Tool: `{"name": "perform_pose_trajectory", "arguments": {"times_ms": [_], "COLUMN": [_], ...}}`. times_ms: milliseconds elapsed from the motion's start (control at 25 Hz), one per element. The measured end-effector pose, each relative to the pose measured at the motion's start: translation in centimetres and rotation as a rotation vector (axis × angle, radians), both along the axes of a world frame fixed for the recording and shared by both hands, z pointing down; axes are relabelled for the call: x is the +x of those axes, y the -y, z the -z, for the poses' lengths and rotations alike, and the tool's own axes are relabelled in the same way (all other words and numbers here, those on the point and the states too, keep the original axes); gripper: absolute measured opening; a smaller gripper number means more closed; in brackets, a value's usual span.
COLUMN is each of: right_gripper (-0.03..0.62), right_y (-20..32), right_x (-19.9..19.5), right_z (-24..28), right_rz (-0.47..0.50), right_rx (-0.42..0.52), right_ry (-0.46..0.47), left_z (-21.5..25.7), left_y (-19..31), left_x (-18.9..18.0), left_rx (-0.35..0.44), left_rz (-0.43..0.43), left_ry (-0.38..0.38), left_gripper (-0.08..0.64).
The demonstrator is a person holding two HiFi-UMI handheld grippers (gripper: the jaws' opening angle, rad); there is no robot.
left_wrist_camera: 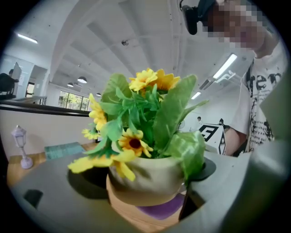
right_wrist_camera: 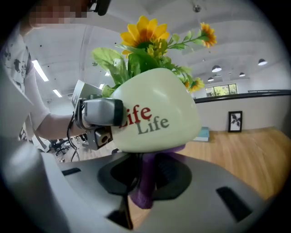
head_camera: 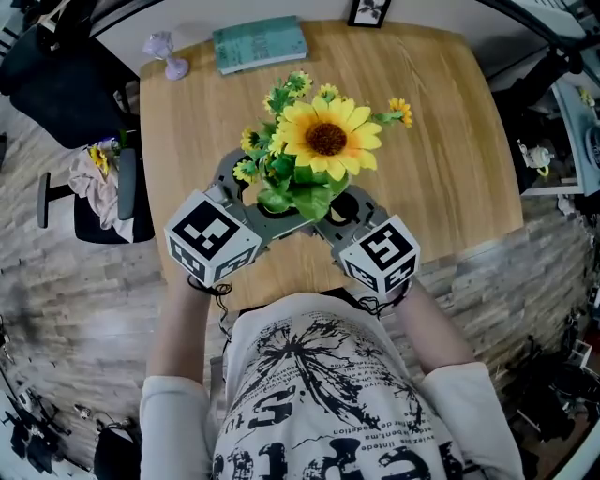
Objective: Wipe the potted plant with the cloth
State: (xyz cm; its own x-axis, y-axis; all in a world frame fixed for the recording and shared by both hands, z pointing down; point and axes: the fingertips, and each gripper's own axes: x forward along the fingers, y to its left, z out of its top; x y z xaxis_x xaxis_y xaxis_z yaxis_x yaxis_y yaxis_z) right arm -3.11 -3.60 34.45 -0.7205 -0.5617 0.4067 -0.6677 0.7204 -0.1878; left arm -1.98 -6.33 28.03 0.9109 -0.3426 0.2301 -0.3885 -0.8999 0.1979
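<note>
The potted plant (head_camera: 326, 139), a big sunflower with small yellow blooms and green leaves, is held up over the wooden table (head_camera: 450, 159). Its cream pot (left_wrist_camera: 145, 179) sits between the jaws of my left gripper (left_wrist_camera: 145, 200), which is shut on the pot's sides; one of its fingers (right_wrist_camera: 97, 112) shows against the pot (right_wrist_camera: 154, 116), which bears the word "Life". My right gripper (right_wrist_camera: 145, 200) is shut on a purple cloth (right_wrist_camera: 146, 182) that reaches up to the pot's underside. In the head view both grippers, left (head_camera: 258, 187) and right (head_camera: 337, 208), meet under the leaves, which hide the pot.
A green book (head_camera: 260, 43), a small purple lamp figurine (head_camera: 167, 54) and a framed picture (head_camera: 368, 11) stand at the table's far edge. A black chair (head_camera: 56, 84) with clothes on it stands to the left, and the person's torso is close below.
</note>
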Motion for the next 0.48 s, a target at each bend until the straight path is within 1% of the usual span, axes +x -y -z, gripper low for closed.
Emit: {"name": "perform_pose_trajectory", "arguments": {"times_ms": [160,280,480], "right_gripper": [0.080,0.080,0.080], "right_y": [-0.7,-1.5,-3.4], "right_x": [-0.1,-0.2,-0.3], "right_z": [-0.1,-0.3,-0.5], "right_rz": [0.024,0.044,0.094], "right_rx": [-0.022,-0.060,-0.124], "right_ry": [0.005,0.023,0.065], "left_z": [-0.1,-0.2,-0.6], "left_y": [-0.1,-0.2,0.0], "left_x": [-0.1,-0.1,-0.3], "left_rx": [-0.007,-0.007,-0.012], "left_rz": [0.004,0.015,0.074], "left_ry": [0.002,0.004,0.012], "left_gripper": [0.500,0.501,0.500]}}
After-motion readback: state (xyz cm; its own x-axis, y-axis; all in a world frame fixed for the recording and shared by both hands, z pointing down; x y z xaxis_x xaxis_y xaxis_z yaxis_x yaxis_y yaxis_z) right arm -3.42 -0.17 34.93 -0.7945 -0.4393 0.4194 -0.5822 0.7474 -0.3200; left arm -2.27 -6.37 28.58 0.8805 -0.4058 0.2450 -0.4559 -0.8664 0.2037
